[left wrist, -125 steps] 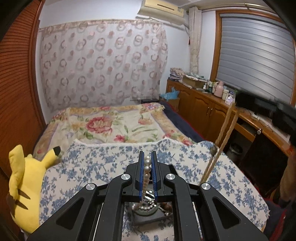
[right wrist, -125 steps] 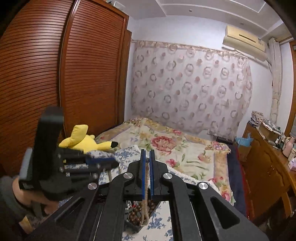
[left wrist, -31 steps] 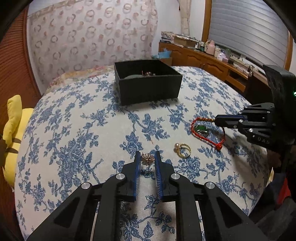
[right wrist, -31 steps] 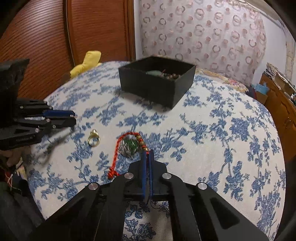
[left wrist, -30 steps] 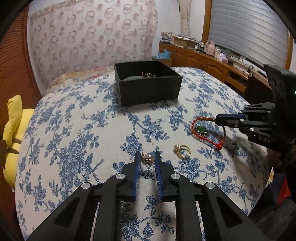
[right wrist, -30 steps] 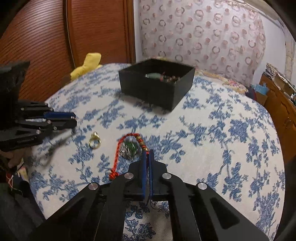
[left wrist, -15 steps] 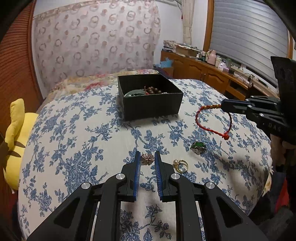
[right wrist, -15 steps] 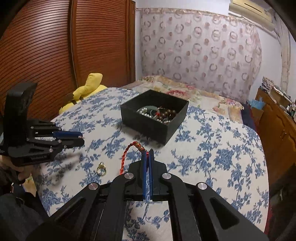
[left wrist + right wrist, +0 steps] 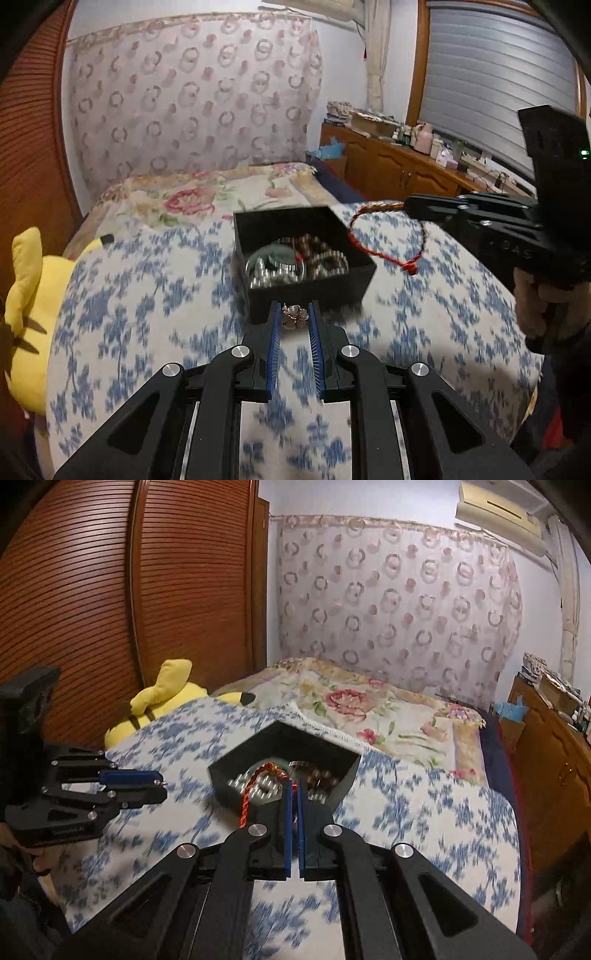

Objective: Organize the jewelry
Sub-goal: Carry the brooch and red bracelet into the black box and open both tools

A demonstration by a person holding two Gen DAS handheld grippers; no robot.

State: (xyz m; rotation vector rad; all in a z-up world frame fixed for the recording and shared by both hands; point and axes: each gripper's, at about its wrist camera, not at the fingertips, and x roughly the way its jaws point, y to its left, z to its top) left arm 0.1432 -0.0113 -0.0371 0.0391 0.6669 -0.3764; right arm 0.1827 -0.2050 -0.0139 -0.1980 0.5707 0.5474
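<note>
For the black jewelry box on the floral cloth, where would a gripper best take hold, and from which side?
Grip the black box by one upright wall, best the near wall, coming down from above with one finger inside and one outside. It is open-topped with thin straight walls, likely too wide to span. The beads inside crowd the near-right part, so the wall's left end looks clearer.

Square black box [image 9: 310, 288] at frame centre, white cloth with blue flower print [image 9: 147, 295] beneath, bright yellow plush toy [image 9: 26, 317] at left edge, red braided cord bracelet [image 9: 388, 236] right of centre, pale curtain with pink ring pattern [image 9: 192, 99] upper left
</note>
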